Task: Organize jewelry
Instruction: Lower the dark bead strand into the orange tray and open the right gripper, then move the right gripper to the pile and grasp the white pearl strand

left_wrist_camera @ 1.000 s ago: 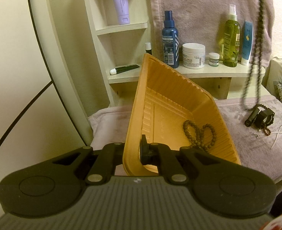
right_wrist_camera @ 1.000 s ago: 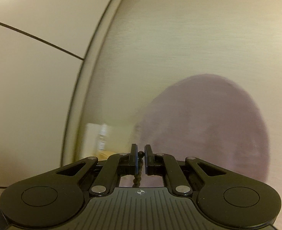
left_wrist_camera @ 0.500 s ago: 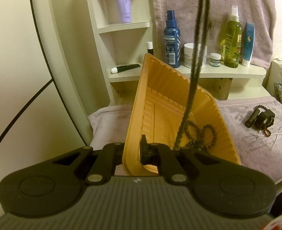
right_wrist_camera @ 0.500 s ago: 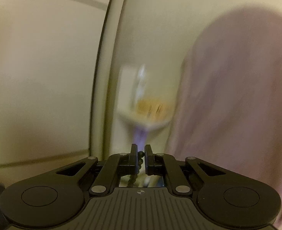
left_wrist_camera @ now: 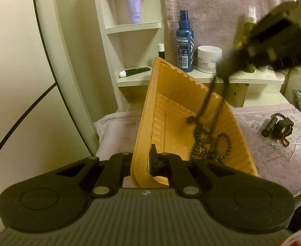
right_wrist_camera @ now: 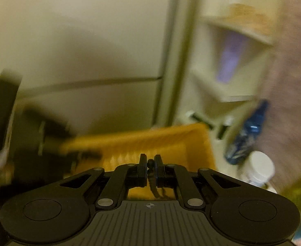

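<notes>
The left gripper was clamped on the orange tray's rim, tilting it to catch beads. The right gripper was pinched on the beaded strand, trailing it into the tray.

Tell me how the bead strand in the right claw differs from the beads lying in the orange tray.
The hanging strand dangles stretched from the right claw, its lower end reaching the orange tray; the tray beads lie piled in loose loops. The hanging strand is pinched; the tray beads lie free. Both are dark, round-beaded strands.
</notes>
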`<state>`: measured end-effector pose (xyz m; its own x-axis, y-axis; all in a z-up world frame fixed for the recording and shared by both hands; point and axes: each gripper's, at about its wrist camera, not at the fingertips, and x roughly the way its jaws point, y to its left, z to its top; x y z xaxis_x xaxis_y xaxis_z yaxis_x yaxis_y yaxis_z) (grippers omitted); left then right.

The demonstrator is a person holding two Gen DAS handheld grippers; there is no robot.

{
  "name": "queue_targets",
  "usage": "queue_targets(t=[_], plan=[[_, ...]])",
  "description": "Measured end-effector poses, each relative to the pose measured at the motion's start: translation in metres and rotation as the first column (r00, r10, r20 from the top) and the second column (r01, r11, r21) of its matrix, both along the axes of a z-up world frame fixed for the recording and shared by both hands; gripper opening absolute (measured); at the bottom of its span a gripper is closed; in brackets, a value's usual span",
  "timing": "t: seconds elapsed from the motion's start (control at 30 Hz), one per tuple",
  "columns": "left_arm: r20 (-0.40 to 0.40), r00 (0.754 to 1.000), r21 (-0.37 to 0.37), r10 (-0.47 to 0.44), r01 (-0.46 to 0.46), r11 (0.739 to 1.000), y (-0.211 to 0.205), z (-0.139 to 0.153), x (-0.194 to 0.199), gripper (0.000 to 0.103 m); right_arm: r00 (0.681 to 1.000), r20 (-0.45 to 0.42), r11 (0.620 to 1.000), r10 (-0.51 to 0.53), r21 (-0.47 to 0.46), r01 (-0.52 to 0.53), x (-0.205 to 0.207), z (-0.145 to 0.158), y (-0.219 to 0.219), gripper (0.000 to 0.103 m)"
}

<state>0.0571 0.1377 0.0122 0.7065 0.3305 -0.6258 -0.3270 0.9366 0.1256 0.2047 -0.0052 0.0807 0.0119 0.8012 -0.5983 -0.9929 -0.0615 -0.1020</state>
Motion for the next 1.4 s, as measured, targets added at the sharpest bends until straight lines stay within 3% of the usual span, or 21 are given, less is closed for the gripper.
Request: queue_targets(t=[0.17, 0.33, 0.6, 0.67, 0.83, 0.93, 1.03, 1.13, 1.17, 1.2, 1.27, 1.4], plan=[[0.0, 1.0, 0.0, 0.002, -0.002, 1.0, 0.0, -0.001, 0.001, 0.005, 0.962, 0.201, 0.976, 0.185, -0.15, -0.156, -0.02, -0.03, -0.005, 0.006], [-0.001, 1.0, -0.001, 0.003, -0.003, 1.0, 0.001, -0.001, 0.001, 0.005, 0.874, 0.377, 0.937, 0.308, -0.281, -0.209, -0.027, -0.058, -0.002, 0.006], [-0.003, 1.0, -0.004, 0.006, -0.006, 1.0, 0.002, -0.001, 0.001, 0.005, 0.786, 0.512, 0.933, 0.345, -0.279, -0.228, -0.035, -0.072, -0.004, 0.006], [-0.002, 1.0, -0.005, 0.006, -0.006, 1.0, 0.002, -0.001, 0.0, 0.005, 0.779, 0.528, 0.937, 0.339, -0.264, -0.229, -0.036, -0.071, -0.004, 0.007], [-0.004, 1.0, -0.005, 0.007, -0.007, 1.0, 0.003, -0.002, 0.001, 0.005, 0.794, 0.52, 0.947, 0.313, -0.228, -0.224, -0.036, -0.063, -0.004, 0.007], [-0.005, 1.0, -0.008, 0.011, -0.011, 1.0, 0.004, -0.003, 0.001, 0.005, 0.82, 0.516, 0.967, 0.25, -0.181, -0.181, -0.031, -0.055, -0.01, 0.009], [-0.004, 1.0, -0.012, 0.012, -0.012, 1.0, 0.004, -0.004, 0.002, 0.005, 0.88, 0.46, 0.993, 0.116, -0.084, -0.087, -0.017, -0.039, -0.025, 0.012], [-0.004, 1.0, -0.015, 0.011, -0.011, 1.0, 0.005, -0.004, 0.002, 0.005, 0.93, 0.363, 0.998, -0.061, 0.029, 0.054, 0.0, -0.026, -0.055, 0.029], [-0.004, 1.0, -0.015, 0.012, -0.012, 1.0, 0.005, -0.004, 0.002, 0.005, 0.936, 0.325, 0.991, -0.133, 0.062, 0.119, 0.006, -0.024, -0.067, 0.041], [-0.003, 1.0, -0.017, 0.011, -0.011, 1.0, 0.006, -0.004, 0.002, 0.005, 0.938, 0.281, 0.978, -0.204, 0.09, 0.186, 0.012, -0.025, -0.082, 0.047], [-0.004, 1.0, -0.018, 0.014, -0.014, 1.0, 0.006, -0.004, 0.002, 0.005, 0.925, 0.191, 0.943, -0.329, 0.126, 0.309, 0.022, -0.029, -0.113, 0.049], [-0.003, 1.0, -0.017, 0.014, -0.014, 1.0, 0.006, -0.004, 0.002, 0.005, 0.844, 0.021, 0.841, -0.536, 0.106, 0.531, 0.038, -0.052, -0.175, 0.049]])
